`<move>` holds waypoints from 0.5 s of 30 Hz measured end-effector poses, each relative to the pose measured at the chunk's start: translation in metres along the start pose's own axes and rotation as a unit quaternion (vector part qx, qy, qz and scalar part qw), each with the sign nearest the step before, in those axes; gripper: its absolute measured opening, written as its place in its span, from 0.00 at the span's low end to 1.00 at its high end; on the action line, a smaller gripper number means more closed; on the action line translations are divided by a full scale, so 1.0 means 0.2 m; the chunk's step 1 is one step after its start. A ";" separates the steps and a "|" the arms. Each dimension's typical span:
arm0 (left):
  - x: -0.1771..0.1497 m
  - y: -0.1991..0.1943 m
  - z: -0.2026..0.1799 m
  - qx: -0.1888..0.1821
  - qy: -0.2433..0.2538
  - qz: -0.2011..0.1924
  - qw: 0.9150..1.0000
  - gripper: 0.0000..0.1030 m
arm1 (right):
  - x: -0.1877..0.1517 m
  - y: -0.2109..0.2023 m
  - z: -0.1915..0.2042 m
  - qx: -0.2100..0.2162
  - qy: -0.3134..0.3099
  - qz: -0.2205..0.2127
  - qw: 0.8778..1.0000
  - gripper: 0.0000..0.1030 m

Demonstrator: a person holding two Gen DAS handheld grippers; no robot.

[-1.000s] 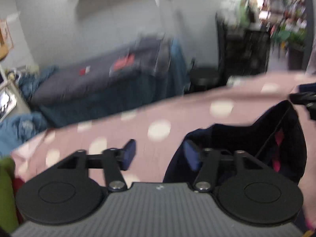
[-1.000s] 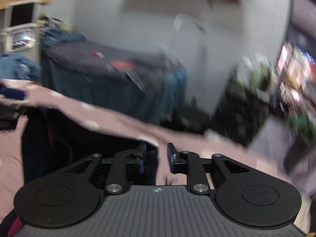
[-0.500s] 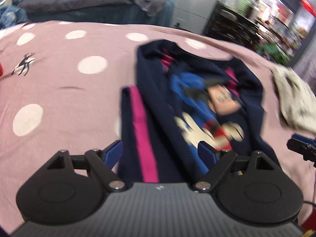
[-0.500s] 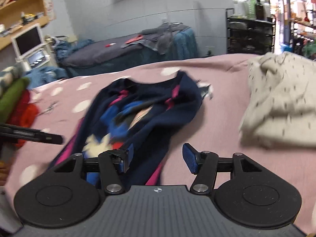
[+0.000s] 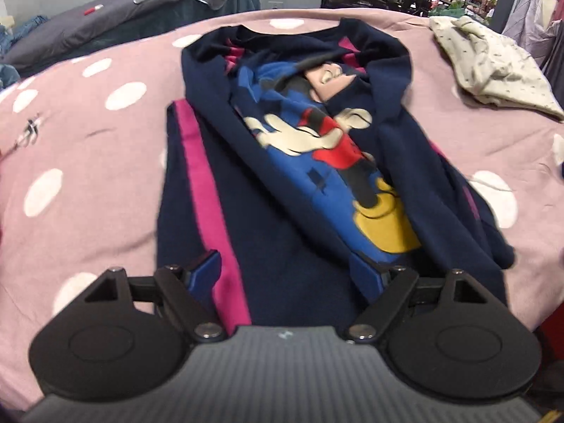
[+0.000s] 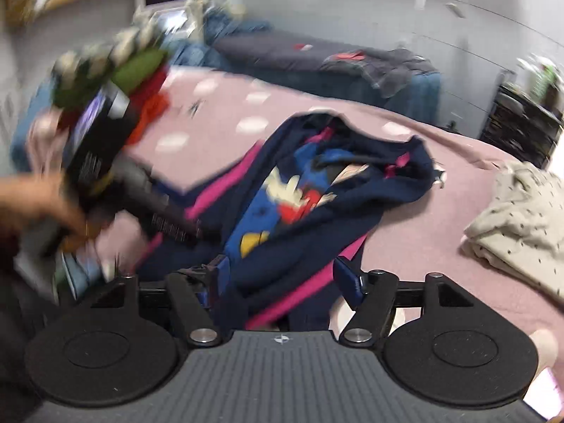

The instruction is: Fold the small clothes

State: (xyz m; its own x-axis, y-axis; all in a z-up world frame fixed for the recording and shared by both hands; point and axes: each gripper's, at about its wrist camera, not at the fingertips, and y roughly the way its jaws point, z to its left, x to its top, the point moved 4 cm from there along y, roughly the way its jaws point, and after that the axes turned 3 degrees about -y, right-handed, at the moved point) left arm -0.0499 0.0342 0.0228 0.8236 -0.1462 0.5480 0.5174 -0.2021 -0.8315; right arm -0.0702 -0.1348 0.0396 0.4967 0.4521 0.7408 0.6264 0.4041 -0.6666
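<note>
**Both tools spread wide over a navy cartoon top**

Nearest the left wrist camera, the left tool (image 5: 285, 275) stands with its blue pads apart over the near hem of the navy top (image 5: 282, 183); nothing is pinched between them. The right tool (image 6: 282, 278) has just been opening and is now spread wide, the top's hem with its pink stripe lying loose in the gap. The top lies crumpled on the pink polka-dot cover (image 5: 88, 141), cartoon print facing up. Beyond it, to the right, sits a cream speckled garment (image 5: 493, 67). Farther back stands a dark draped bench (image 5: 105, 24).
</note>
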 end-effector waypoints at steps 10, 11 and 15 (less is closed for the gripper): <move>-0.07 0.01 -0.16 -0.030 0.058 0.033 0.997 0.53 | -0.11 0.23 0.18 0.033 -0.028 0.055 0.998 0.66; -0.08 0.02 -0.17 -0.033 0.059 0.037 0.997 0.51 | -0.11 0.24 0.18 0.029 -0.028 0.059 0.997 0.62; -0.09 0.00 -0.20 -0.044 0.063 0.037 0.996 0.51 | -0.14 0.26 0.17 0.020 -0.025 0.071 0.997 0.50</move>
State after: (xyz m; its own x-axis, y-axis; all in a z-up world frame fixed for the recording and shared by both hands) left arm -0.0728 -0.0015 0.0166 0.8199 -0.2830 0.4976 0.4295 -0.2706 -0.8616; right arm -0.0718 -0.0990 -0.0184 0.5471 0.5464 0.6342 0.5270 0.3639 -0.7681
